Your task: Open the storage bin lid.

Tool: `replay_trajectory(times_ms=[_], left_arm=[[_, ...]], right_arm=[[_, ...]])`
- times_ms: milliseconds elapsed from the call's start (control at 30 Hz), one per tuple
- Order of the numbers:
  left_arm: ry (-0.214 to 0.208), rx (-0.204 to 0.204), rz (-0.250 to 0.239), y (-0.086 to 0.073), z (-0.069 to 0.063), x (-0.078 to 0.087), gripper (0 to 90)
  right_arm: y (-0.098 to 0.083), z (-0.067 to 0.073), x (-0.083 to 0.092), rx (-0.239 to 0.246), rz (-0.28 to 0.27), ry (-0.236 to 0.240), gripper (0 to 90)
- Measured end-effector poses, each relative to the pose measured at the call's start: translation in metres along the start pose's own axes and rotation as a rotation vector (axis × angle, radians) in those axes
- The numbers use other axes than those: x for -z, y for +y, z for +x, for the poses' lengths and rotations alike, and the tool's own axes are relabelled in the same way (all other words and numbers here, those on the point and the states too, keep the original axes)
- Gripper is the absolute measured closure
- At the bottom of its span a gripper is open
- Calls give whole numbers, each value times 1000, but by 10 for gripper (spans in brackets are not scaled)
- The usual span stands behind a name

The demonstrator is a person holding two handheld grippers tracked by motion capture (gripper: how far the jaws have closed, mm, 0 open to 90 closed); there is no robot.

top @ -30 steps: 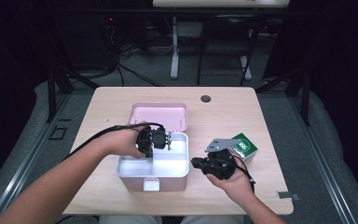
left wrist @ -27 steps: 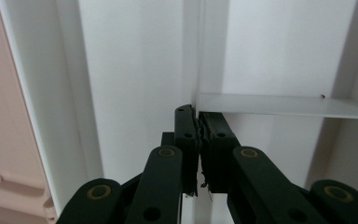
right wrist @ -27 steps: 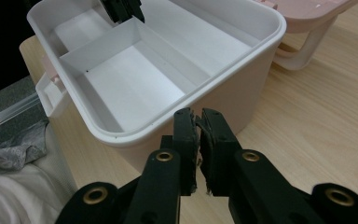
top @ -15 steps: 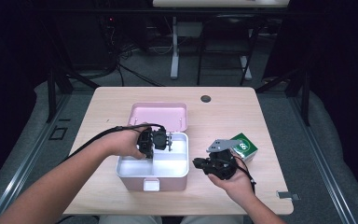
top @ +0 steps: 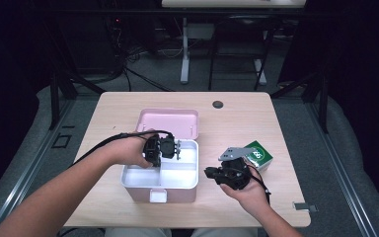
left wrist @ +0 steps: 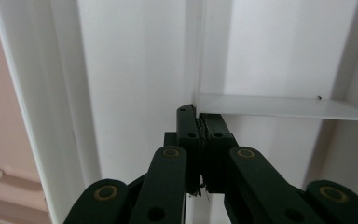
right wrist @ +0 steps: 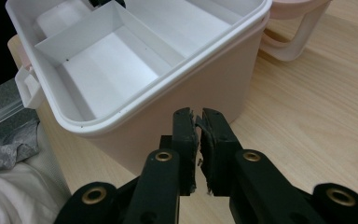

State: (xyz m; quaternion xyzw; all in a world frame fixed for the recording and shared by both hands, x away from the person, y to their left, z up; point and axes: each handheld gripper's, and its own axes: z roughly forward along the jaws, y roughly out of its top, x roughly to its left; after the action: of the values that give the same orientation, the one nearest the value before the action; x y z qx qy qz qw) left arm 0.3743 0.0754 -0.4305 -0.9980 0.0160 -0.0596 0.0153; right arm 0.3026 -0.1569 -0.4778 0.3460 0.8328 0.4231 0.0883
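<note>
Two grippers are in play, both with jaws pressed together and nothing between the pads. The left gripper (top: 176, 149) hangs inside the open pink box (top: 143, 190), over the far-left part of its white tray (top: 180, 174). In the left gripper view its jaws have just been closing and now meet, tips just at the near end of a white divider (left wrist: 279, 106); whether they touch the divider cannot be told. Tray wall and floor surround the jaws; a strip of the pink shell shows at the left edge of that view.

The right gripper (top: 211, 173) sits to the right of the box, near the table's near edge, jaws pointing left at the box's right side. In the right gripper view the closed tips (right wrist: 196, 122) stand just short of the pink side wall (right wrist: 200, 88), apart from it.

The box sits at the table's middle, nearer the near edge, latch tab (top: 158, 195) facing the person. Its pink lid (top: 168, 121) lies open on the far side. The tray is split into compartments, all bare.

A green carton (top: 259, 154) sits just right of the right gripper, partly behind its grey plate. A small dark round disc (top: 218, 104) lies on the wooden table (top: 108, 118) far of the lid, well apart.
</note>
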Motion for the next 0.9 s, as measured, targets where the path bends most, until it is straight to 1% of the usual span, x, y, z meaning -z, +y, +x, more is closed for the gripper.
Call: replay_trajectory(times_ms=[100,133,200,300,367,433,467,533,600,633,700,733,767,800,833,867,900], left_arm=[[3,3,-6,-1,0,4,889],[10,8,-16,-2,0,5,890],[20,11,-21,-3,0,8,892],[31,19,-36,-6,1,18,893],[37,34,-55,-9,3,25,893],[44,45,-66,-14,3,29,893],[45,47,-59,-15,3,32,893],[51,62,-65,-20,3,34,893],[50,89,-61,-24,5,37,893],[43,112,-58,-27,5,38,893],[38,144,-49,-32,7,40,893],[41,158,-55,-34,7,40,893],[40,175,-44,-36,8,41,893],[34,205,-43,-39,9,41,893],[9,254,-41,-42,11,42,892],[6,285,-48,-44,11,41,893],[-6,327,-55,-48,13,41,892]], right_arm=[[0,0,0,-1,2,-1,842],[0,0,-1,-1,2,-1,841],[0,0,-1,-2,3,-2,841],[0,0,-1,-3,4,-1,839],[0,0,-2,-4,4,-1,839],[1,0,-2,-4,5,-2,839],[1,0,-2,-2,4,-1,838],[1,0,-2,-1,5,-1,837],[1,0,-2,0,7,-2,836],[1,0,-2,-3,9,-3,835],[1,0,-2,-3,8,-4,833],[1,0,-2,-3,8,-4,833],[1,0,-2,-2,7,-5,832],[1,0,-2,-3,7,-5,831],[1,-1,-2,-3,8,-5,830],[0,-1,-2,-5,8,-5,829],[0,-1,-2,-6,7,-5,828]])
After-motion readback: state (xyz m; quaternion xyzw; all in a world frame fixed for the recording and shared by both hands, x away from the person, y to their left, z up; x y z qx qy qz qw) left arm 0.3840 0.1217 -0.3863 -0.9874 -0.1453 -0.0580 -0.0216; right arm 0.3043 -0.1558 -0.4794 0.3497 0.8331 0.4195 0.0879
